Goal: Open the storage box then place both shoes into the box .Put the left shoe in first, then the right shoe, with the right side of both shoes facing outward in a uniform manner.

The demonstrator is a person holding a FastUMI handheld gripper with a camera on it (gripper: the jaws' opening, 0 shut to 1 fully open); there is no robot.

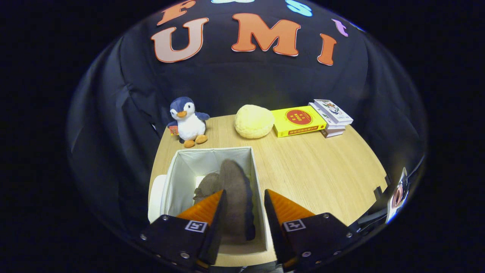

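Note:
The white storage box (pixel 178 167) stands open on the wooden table, just ahead of my fingers. Two brown shoes are inside it. One shoe (pixel 206 185) lies low against the left side, partly hidden by my left finger. The other shoe (pixel 237 182) stands on its side along the box's right wall, dark sole to the right. My gripper (pixel 244 191) hangs over the box's near right part, open, with this shoe between its fingers. The left finger (pixel 206 208) sits against the shoe. The right finger (pixel 282 206) is apart from it, over the box's right wall.
A white lid (pixel 156 197) lies against the box's left side. At the back of the table (pixel 322 170) stand a plush penguin (pixel 187 121), a yellow round cushion (pixel 254 120), a yellow book (pixel 298 120) and a small stack of books (pixel 331 115).

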